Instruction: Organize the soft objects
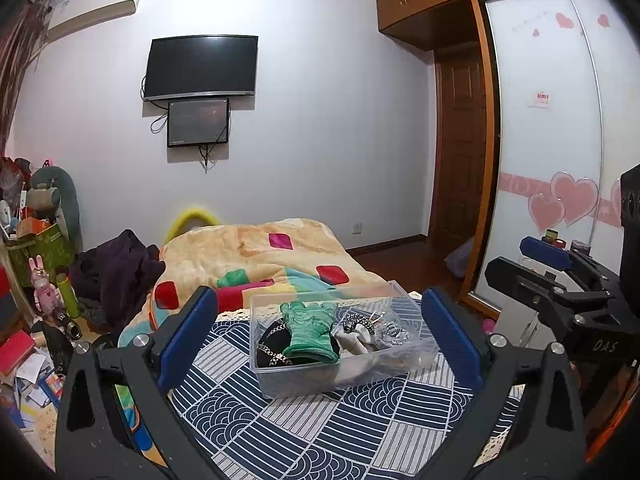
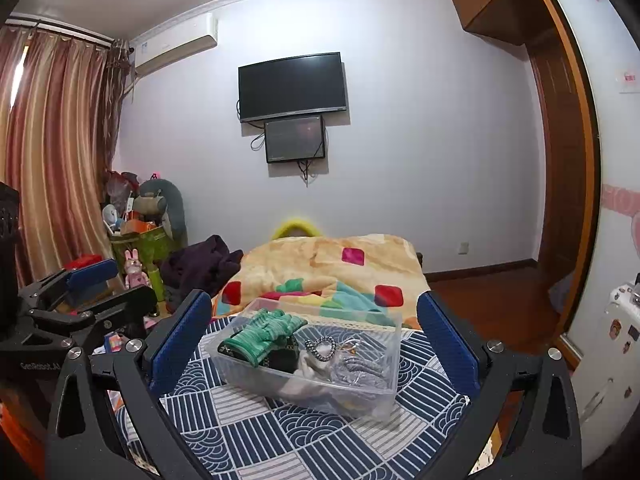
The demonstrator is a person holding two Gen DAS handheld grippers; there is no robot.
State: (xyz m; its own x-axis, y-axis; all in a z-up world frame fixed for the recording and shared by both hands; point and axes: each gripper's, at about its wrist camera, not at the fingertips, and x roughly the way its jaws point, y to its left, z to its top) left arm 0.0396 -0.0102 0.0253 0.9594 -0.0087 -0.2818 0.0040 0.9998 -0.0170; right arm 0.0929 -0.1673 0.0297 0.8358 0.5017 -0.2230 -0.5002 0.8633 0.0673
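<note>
With both tools held back over the bed, nothing gripped, here's how you stand:

Left gripper [image 1: 320, 340]: jaws spread wide, empty; blue pads frame the bin w/ clear air each side. Held level, looking straight down the bed.

Right gripper [image 2: 314, 344]: jaws likewise wide apart, holding nothing; bin sits between the pads, a bit left of centre. Held level, just beside the left tool, both hovering short of the bin.

Bedspread [image 1: 304, 432]: navy-and-white patterned cloth under the bin; soft base, so I'd expect the bin to rock if you press down.

Clear bin [image 1: 404, 296]: thin see-thru plastic, prob. light, walls likely flex; slippery for the pads. Take a rim edge, not a wall face.

Green glove [image 1: 310, 330]: knit, lies on top at the bin's left side, cuff toward you, fingers away. Soft, light, will droop; pinch the ribbed cuff, easiest to reach.

Black piece [image 1: 276, 342]: dark fabric w/ chain-like trim, under the glove; can't tell what it is.

White and grey items [image 2: 340, 364]: heaped at the bin's right side, incl. a beaded loop; tangle risk if lifted together.

Blanket [image 1: 256, 248]: orange w/ coloured squares, bunched beyond the bin.

TV [image 1: 201, 67]: on the far wall, smaller screen below it.
</note>
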